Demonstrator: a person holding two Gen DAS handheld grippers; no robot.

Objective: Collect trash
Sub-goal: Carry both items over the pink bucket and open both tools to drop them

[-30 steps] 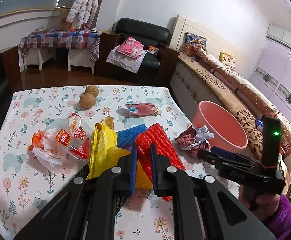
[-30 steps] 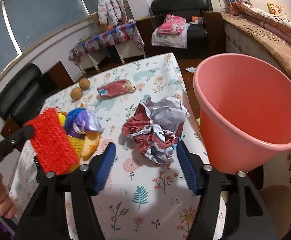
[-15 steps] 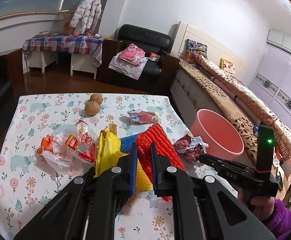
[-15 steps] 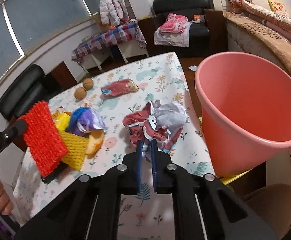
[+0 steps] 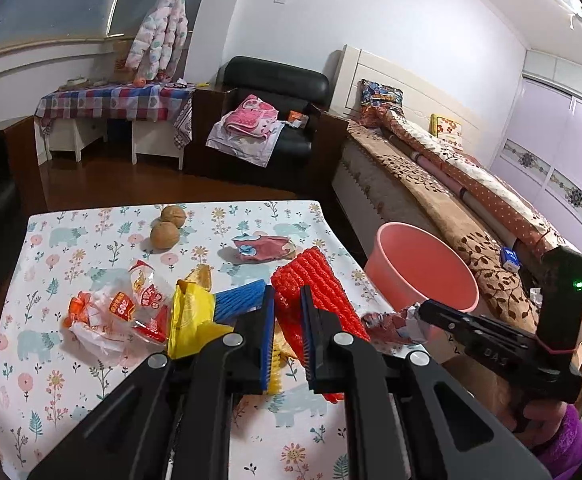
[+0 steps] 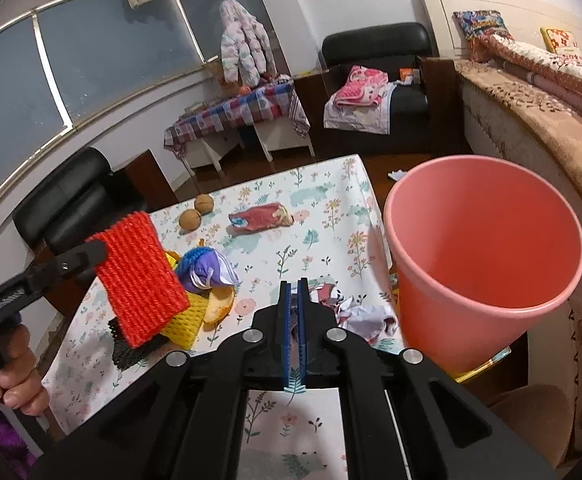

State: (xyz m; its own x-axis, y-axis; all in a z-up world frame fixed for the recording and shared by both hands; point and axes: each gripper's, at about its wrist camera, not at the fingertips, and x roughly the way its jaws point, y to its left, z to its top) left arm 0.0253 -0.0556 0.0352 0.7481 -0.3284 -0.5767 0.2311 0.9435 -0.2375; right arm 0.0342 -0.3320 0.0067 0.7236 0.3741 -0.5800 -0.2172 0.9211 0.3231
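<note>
1. trash is split between our two grippers and the desk (image 5: 91, 380): the red ribbed foam fruit net (image 6: 139, 276) hangs above the desk, pinched in the jaws of the left gripper (image 5: 287, 312), and the crumpled red-and-white paper wrapper (image 6: 351, 308) sits at the closed jaws of the right gripper (image 6: 294, 292), just beside the pink plastic bucket (image 6: 487, 272).
2. we judge the wrapper's hold thin; only a corner seems caught, so it could slip before reaching the bucket's rim.
3. the bucket stands off the desk's edge; a drop short of it would land on the floor.
4. the net is floppy and could snag the yellow plastic bag (image 5: 189, 316) beneath.
5. both grippers point forward and down, right one low near the bucket, left one raised over the pile.
</note>
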